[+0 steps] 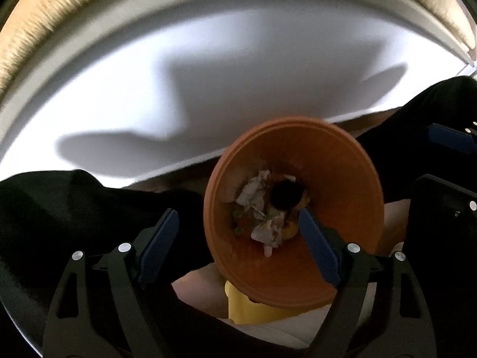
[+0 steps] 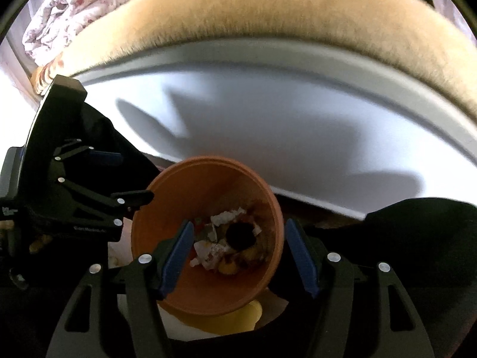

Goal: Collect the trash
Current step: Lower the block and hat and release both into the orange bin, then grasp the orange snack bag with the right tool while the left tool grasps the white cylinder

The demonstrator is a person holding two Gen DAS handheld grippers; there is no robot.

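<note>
Trash [image 1: 259, 208] — crumpled paper scraps, bits of green and yellow, and a dark round lump — lies at the bottom of an orange bucket [image 1: 342, 179] seen from above in both wrist views. Both pairs of tongs hang over it, spread wide and holding nothing: the left tongs [image 1: 238, 244] and the right tongs [image 2: 238, 256]. A yellow object [image 1: 253, 310] shows beneath the bucket. Black cloth [image 1: 74, 208] lies on either side, a white surface [image 2: 268, 119] beyond, then a tan fuzzy blanket [image 2: 268, 9].

The orange bin [image 1: 337, 179] hides most of the yellow object [image 1: 253, 310] beneath it. Small scraps [image 2: 220, 250] at its bottom are too blurred to identify.
</note>
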